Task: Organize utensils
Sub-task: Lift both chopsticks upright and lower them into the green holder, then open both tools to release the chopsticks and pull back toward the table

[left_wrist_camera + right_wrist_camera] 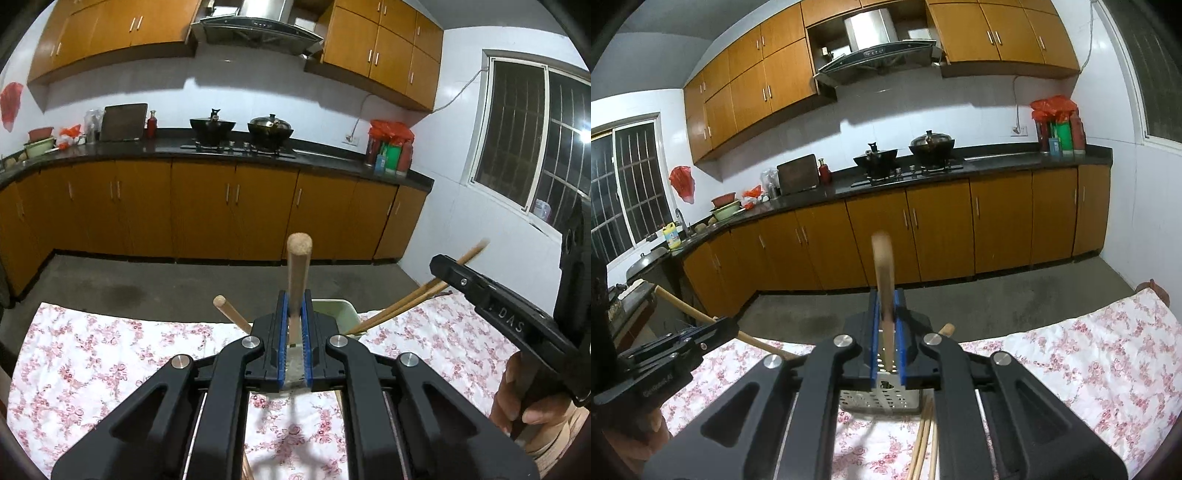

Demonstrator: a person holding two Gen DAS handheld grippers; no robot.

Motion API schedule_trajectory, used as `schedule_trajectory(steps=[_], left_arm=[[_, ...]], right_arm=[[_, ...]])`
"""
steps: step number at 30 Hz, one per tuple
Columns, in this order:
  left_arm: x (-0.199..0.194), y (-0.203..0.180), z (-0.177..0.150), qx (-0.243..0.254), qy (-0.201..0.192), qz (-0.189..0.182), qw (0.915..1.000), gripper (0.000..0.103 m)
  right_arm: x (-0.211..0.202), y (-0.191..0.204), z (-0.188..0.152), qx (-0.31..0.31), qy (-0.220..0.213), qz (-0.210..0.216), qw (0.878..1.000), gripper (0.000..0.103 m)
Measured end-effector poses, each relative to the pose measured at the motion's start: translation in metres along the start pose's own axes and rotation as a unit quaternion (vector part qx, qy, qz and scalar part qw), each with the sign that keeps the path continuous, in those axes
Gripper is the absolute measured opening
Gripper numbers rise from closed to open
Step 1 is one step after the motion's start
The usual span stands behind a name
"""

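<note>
Two grippers each carry a utensil above the flowered cloth: the left gripper clamps a wooden handle, the right gripper holds chopsticks. Next, I judge, each load must be lowered into the perforated metal holder at the cloth's near edge.

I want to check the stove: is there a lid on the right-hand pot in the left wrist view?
Yes, the right-hand pot on the stove carries a shiny domed lid.
</note>
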State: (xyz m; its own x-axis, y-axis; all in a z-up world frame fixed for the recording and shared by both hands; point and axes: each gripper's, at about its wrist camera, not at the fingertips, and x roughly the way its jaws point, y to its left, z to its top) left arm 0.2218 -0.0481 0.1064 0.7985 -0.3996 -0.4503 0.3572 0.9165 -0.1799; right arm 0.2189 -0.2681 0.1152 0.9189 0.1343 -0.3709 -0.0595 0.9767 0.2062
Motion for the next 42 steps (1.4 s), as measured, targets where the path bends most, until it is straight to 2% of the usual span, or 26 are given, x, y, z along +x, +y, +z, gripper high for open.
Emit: schedule_trajectory(steps=[2,4,5,8,16,19,22,26,30,36,39,42], left_arm=[[-0.001,-0.001,0.0,0.002,-0.001,-0.001,1.0,0.008],[-0.002,-0.001,0.0,0.0,-0.002,-0.002,1.0,0.01],[-0.003,-0.001,0.001,-0.001,-0.004,-0.001,1.0,0.014],[-0.005,-0.004,0.002,-0.003,-0.01,-0.001,0.9999,0.024],[-0.034,0.001,0.005,-0.015,-0.048,0.007,0.9987,0.025],[-0.052,0.008,0.0,-0.019,-0.064,0.017,0.9976,0.026],[-0.063,0.017,-0.015,-0.023,-0.066,0.037,0.9969,0.027],[-0.06,0.03,-0.054,-0.02,-0.034,0.075,0.9964,0.027],[-0.038,0.043,-0.098,-0.03,0.033,0.09,0.995,0.027],[-0.017,0.052,-0.148,-0.037,0.099,0.088,0.9905,0.027],[-0.012,0.051,-0.167,-0.035,0.119,0.085,0.9886,0.027],[-0.006,0.05,-0.181,-0.037,0.138,0.082,0.9863,0.027]], right_arm=[[-0.004,0.0,0.0,0.001,-0.007,0.0,1.0,0.029],[-0.009,0.0,0.0,0.002,-0.013,0.001,1.0,0.032],[-0.011,-0.001,0.0,0.002,-0.015,0.001,1.0,0.034],[-0.018,0.0,0.0,0.001,-0.022,0.002,1.0,0.037],[-0.051,-0.009,-0.005,-0.001,-0.038,-0.017,0.999,0.039],[-0.059,-0.023,-0.019,0.005,-0.026,-0.037,0.999,0.039],[-0.059,-0.041,-0.046,0.012,0.007,-0.059,0.998,0.039],[-0.039,-0.058,-0.093,0.024,0.085,-0.064,0.994,0.038],[-0.014,-0.062,-0.158,0.032,0.181,-0.045,0.982,0.024],[-0.002,-0.045,-0.209,0.016,0.236,-0.028,0.971,0.021],[0.0,-0.043,-0.222,0.012,0.25,-0.031,0.968,0.02],[0.002,-0.042,-0.23,0.005,0.255,-0.036,0.966,0.015]])
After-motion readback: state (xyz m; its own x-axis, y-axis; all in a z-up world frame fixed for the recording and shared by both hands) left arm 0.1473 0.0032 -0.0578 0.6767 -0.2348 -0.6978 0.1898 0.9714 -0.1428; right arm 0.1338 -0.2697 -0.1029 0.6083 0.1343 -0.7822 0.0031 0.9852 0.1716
